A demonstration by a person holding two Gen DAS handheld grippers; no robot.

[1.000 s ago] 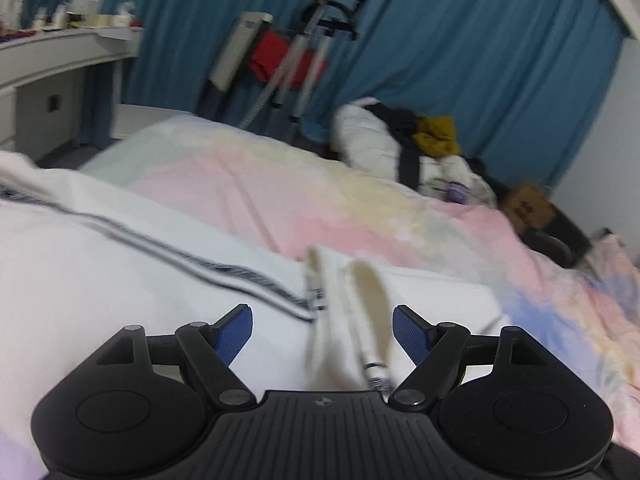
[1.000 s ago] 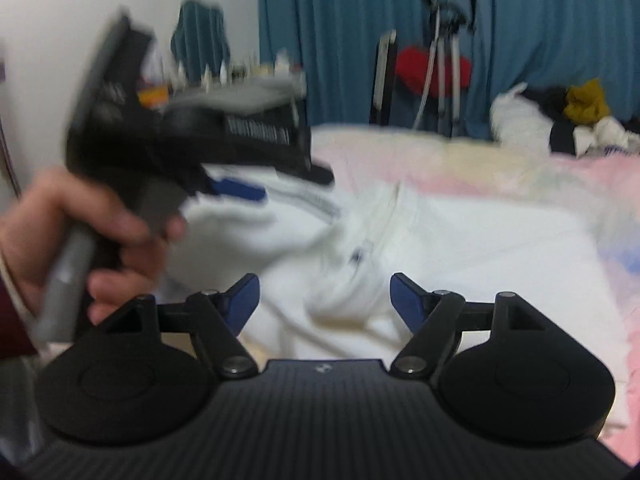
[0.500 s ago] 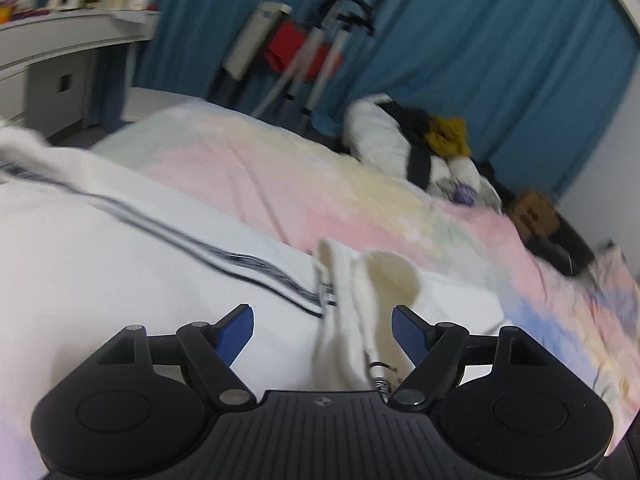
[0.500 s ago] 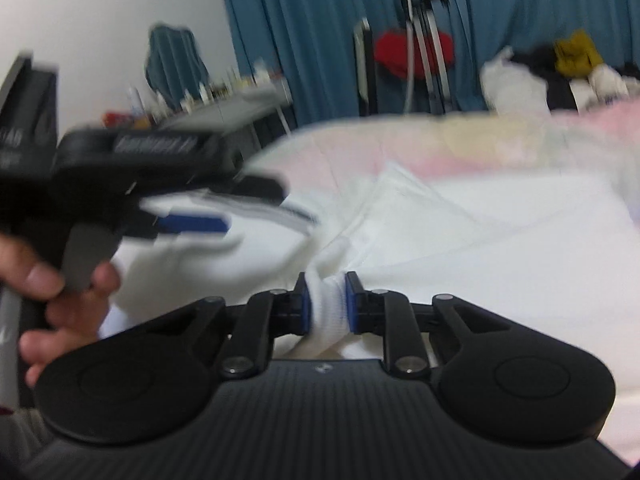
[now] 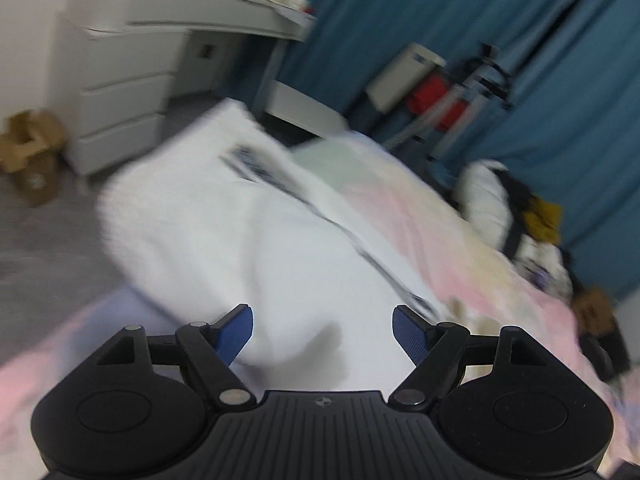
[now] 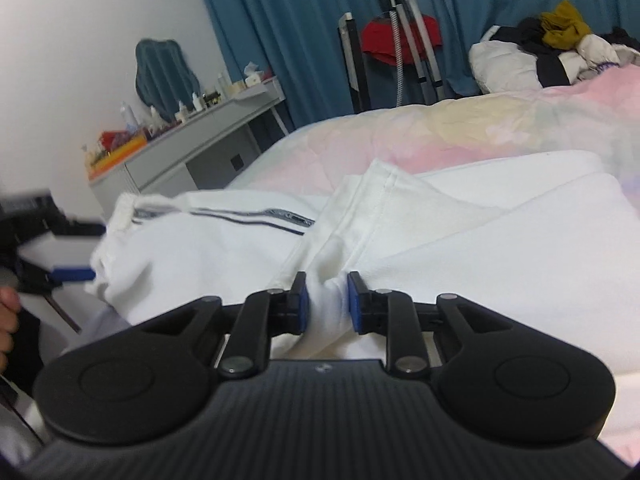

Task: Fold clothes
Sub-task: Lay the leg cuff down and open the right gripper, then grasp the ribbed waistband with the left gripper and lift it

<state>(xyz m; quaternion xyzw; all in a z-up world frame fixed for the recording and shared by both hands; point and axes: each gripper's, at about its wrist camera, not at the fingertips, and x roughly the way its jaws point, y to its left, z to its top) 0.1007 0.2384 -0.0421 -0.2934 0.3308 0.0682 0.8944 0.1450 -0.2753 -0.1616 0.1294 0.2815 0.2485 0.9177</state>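
A white garment (image 6: 460, 232) with a dark stripe trim lies spread on the pastel bed cover (image 6: 500, 120). My right gripper (image 6: 324, 300) is shut on a bunched fold of its white cloth near the middle. In the left wrist view the same garment (image 5: 248, 240) looks blurred, its striped sleeve reaching toward the bed's left edge. My left gripper (image 5: 322, 332) is open just above the cloth, with nothing held between its blue pads. The left gripper (image 6: 72, 268) also shows at the left edge of the right wrist view, held in a hand.
A white dresser (image 5: 120, 80) and a cardboard box (image 5: 32, 152) stand left of the bed. A pile of clothes (image 6: 540, 52) lies at the far end of the bed. A steamer stand with a red item (image 6: 400, 40) stands before the blue curtains (image 6: 300, 20).
My right gripper closed on a fold of the white garment. My left gripper, still open, swung left toward the sleeve end at the bed's edge.
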